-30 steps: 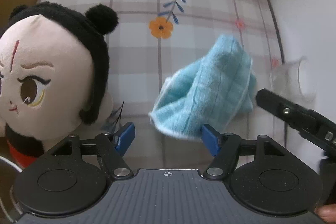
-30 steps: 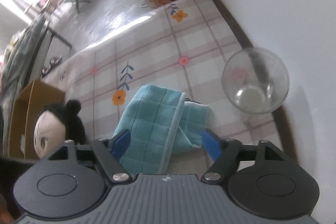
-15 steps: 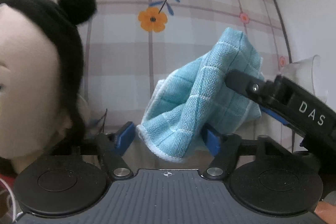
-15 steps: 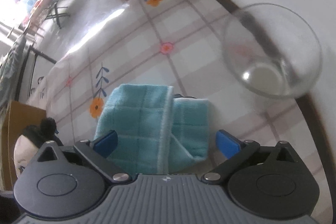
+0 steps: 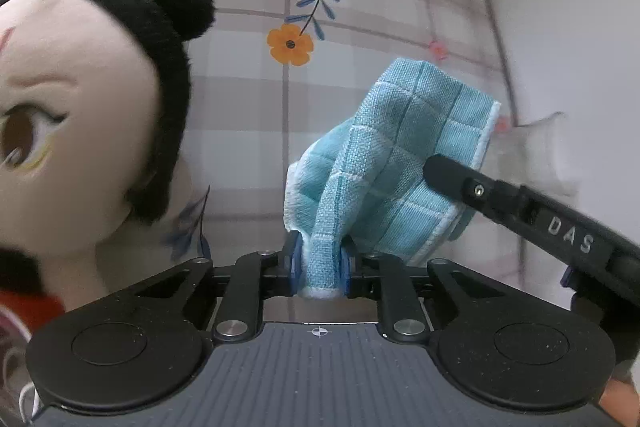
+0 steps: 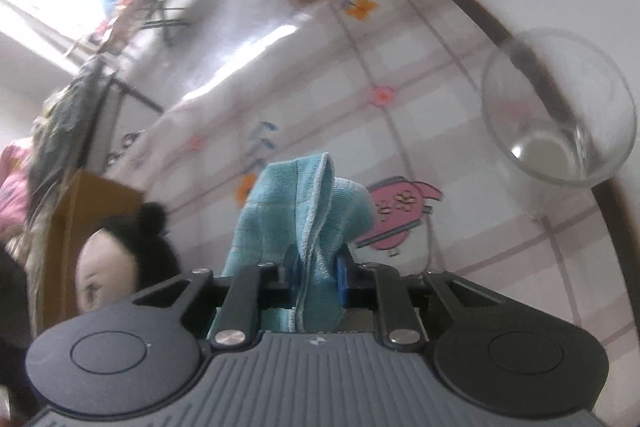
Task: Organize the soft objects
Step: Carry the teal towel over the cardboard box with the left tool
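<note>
A light blue checked cloth (image 5: 400, 147) is bunched up above the flowered plaid tablecloth (image 5: 248, 107). My left gripper (image 5: 320, 263) has its jaws closing on the cloth's lower fold, and the blue pads press on it. In the right wrist view my right gripper (image 6: 316, 271) is shut on another fold of the cloth (image 6: 280, 211). One of its black fingers (image 5: 520, 203) reaches in from the right in the left wrist view. A plush doll (image 5: 80, 107) with black hair lies to the left of the cloth, apart from it.
A clear glass (image 6: 560, 107) stands at the right near the white wall. A brown cardboard box (image 6: 88, 211) sits behind the doll (image 6: 120, 259). A pink figure (image 6: 400, 211) is printed on the tablecloth beside the cloth. The table's dark edge runs along the wall.
Both grippers went from open around the cloth to shut on it. The cloth now stands gathered and lifted between them. The right gripper moved in closer to the cloth.
</note>
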